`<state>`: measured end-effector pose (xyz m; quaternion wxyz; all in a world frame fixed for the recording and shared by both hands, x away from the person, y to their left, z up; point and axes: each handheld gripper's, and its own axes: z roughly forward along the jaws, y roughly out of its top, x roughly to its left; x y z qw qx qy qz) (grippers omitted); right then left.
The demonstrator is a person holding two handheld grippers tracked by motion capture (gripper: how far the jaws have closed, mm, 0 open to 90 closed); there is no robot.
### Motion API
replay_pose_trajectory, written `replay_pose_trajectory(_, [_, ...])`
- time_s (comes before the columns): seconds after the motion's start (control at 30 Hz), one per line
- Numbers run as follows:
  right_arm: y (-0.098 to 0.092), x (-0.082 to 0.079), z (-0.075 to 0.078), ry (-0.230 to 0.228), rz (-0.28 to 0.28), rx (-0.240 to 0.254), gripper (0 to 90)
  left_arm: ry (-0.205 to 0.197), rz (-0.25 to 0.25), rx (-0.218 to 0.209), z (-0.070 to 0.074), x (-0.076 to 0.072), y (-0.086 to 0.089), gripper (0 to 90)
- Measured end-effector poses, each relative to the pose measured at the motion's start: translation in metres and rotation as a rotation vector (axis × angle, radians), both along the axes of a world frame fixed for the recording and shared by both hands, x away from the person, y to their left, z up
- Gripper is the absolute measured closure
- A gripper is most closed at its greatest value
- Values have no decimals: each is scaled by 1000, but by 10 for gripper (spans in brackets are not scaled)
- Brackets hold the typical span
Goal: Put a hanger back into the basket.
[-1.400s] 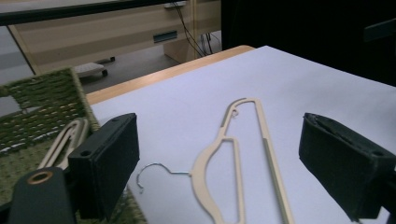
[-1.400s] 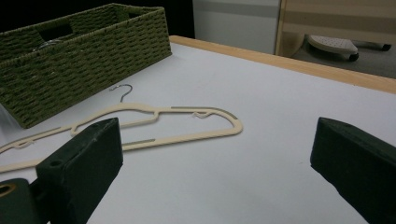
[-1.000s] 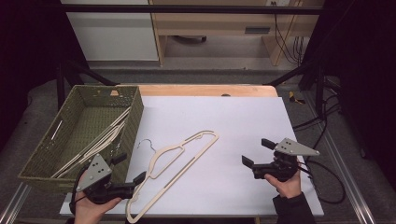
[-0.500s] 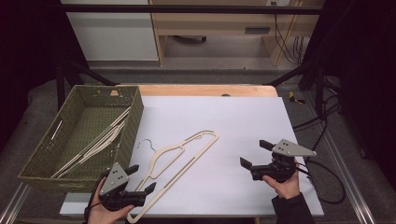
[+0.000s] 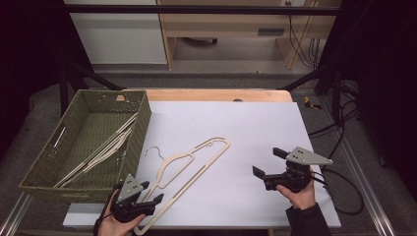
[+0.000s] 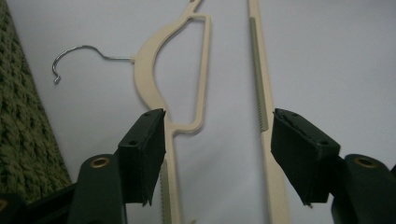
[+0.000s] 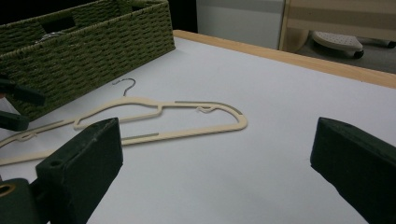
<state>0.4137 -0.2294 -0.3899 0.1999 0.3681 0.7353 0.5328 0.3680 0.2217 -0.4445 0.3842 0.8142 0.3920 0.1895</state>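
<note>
A cream hanger (image 5: 169, 161) with a wire hook lies slantwise on the white table (image 5: 246, 123), hook toward the basket. My left gripper (image 5: 152, 192) is low over its near end. In the left gripper view its jaws have just been closing and straddle both bars of the hanger (image 6: 147, 60); the left gripper (image 6: 217, 140) is open, its pads clear of the bars. My right gripper (image 5: 267, 161) rests open at the table's right, with nothing between its jaws. From the right gripper view, the right gripper (image 7: 217, 149) faces the hanger (image 7: 240, 120) across bare table.
A green woven basket (image 5: 140, 123) stands at the left and holds several more cream hangers (image 5: 105, 150). Its wall shows beside the left gripper (image 6: 18, 140) and far left in the right gripper view (image 7: 93, 42). A wooden edge runs along the table's back.
My left gripper has come down and rightward onto the hanger's near end, and its jaws have narrowed around the bars. The right gripper has kept still.
</note>
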Motion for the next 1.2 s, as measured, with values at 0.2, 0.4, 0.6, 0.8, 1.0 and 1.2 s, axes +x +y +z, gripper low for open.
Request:
replay_pose_trajectory(0.2, [1,0,0,3,1,1,31,25,62,87,-9,2,-1,411])
replay_pose_trajectory(0.4, [1,0,-1,6,2,-1,31,67,100,137,-19,7,-1,484])
replay_pose_trajectory(0.6, [1,0,-1,5,6,-4,31,85,131,171,-24,6,-3,544])
replay_pose_trajectory(0.8, [2,0,-1,7,4,0,31,132,156,143,-25,9,0,606])
replay_pose_trajectory(1.0, [2,0,-1,6,5,-2,31,167,173,125,-25,10,1,645])
replay_pose_trajectory(1.2, [5,2,-3,21,13,-5,31,184,184,133,-23,11,0,720])
